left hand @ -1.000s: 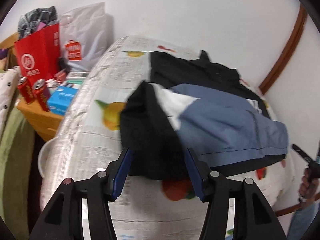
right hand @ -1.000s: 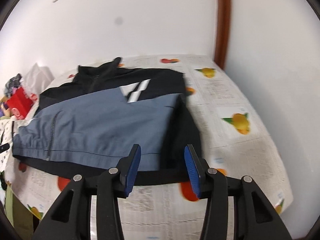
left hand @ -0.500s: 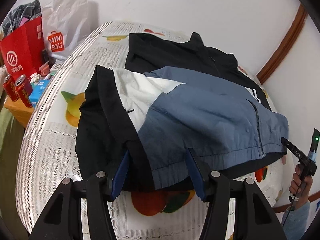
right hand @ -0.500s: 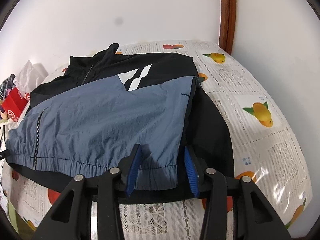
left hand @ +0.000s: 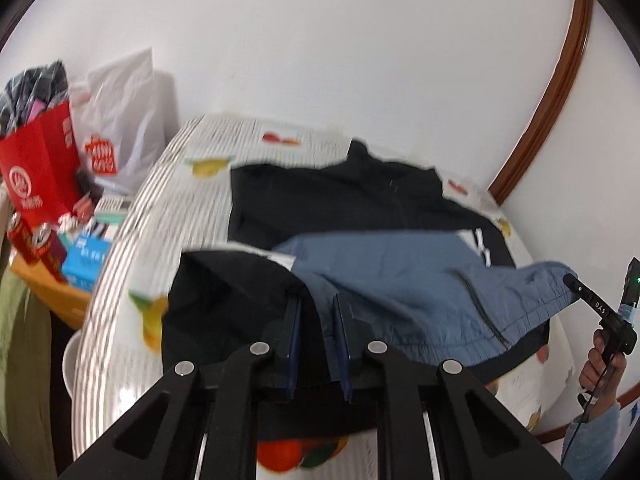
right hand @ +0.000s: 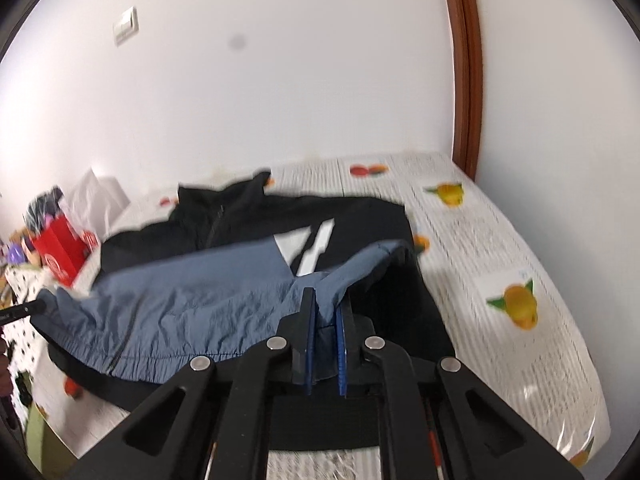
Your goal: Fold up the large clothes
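2 tools [left hand: 316, 340] [right hand: 325, 334] clamped on jacket [right hand: 192, 304]

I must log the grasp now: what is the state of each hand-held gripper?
Left hand-held gripper: closed on the jacket hem.
Right hand-held gripper: closed on the jacket's hem at its other end.

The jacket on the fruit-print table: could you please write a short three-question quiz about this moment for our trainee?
1. True or false: both grippers are shut on the jacket.
2. What does the right gripper pinch: A the collar, B the blue hem, C the white stripes?
3. Fill in: the red bag stands on the table's ___ side in the left wrist view.

Key: 1 true; 2 B; 3 left. The left gripper grips the hem where black meets blue.
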Available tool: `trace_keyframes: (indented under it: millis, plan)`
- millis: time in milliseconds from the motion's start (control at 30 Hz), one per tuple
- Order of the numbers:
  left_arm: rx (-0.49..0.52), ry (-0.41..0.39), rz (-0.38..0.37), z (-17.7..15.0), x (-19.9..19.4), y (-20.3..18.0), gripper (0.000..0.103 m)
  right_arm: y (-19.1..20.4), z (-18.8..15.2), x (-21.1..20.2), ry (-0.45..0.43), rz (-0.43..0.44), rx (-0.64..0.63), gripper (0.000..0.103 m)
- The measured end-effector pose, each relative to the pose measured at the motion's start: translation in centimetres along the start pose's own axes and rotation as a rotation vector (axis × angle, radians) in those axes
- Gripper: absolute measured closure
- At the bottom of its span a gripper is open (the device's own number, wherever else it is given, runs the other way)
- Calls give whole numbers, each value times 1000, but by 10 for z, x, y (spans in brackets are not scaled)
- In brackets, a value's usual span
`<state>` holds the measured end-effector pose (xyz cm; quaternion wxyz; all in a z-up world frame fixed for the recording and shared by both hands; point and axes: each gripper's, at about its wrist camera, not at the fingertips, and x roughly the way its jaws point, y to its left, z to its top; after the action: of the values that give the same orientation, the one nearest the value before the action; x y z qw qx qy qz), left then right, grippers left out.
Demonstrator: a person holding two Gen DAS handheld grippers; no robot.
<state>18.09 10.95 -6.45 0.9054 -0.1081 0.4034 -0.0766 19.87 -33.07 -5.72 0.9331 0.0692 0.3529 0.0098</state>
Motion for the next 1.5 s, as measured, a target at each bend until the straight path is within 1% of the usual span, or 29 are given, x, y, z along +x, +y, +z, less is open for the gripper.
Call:
trace_keyframes:
  millis: [100, 200, 333, 767, 867, 967, 1000, 1033, 1067, 1100, 1133, 1200, 1267, 1333, 1433, 1500]
  plan:
    - [7, -18, -3, 21, 7, -1, 88, 0, 17, 0, -22, 16, 17, 95]
    - [6, -24, 9, 39, 24, 0, 88, -3, 31, 6, -35, 22, 46, 95]
    - [-10, -10, 20, 59, 53, 6, 88, -7, 45, 29, -28, 17, 77, 95]
    - [-29, 51, 88, 79, 134, 23, 86, -21, 57, 133, 72, -13, 107, 93]
    - [-32, 67, 100, 83, 148, 25, 86, -25, 58, 156, 103, -25, 111, 90]
    - [-34, 95, 101, 85, 157, 24, 84, -26, 61, 167, 134, -27, 115, 86]
    - [-31, 107, 98, 86, 158, 23, 82, -26, 62, 167, 139, -26, 113, 84]
    - [-26, 114, 91, 87, 157, 21, 77, -25, 64, 166, 139, -25, 109, 80]
    - [-18, 109, 67, 88, 153, 19, 73, -24, 67, 160, 127, -28, 101, 78]
    - [-13, 93, 47, 89, 147, 17, 60, -22, 70, 154, 111, -35, 91, 72]
    - [-7, 69, 20, 90, 138, 14, 40, -19, 73, 147, 90, -43, 80, 65]
    - [14, 6, -20, 89, 119, 9, 30, -13, 79, 124, 26, -37, 52, 57]
    - [49, -26, -16, 88, 105, 2, 30, -6, 81, 108, -6, -25, 30, 53]
    - [64, -25, -2, 85, 101, 0, 30, 0, 78, 101, -3, -6, 12, 50]
    - [70, 9, 11, 74, 103, 1, 30, 14, 64, 100, 45, 30, -29, 50]
    - [72, 43, 33, 66, 112, 2, 30, 26, 51, 110, 95, 39, -79, 50]
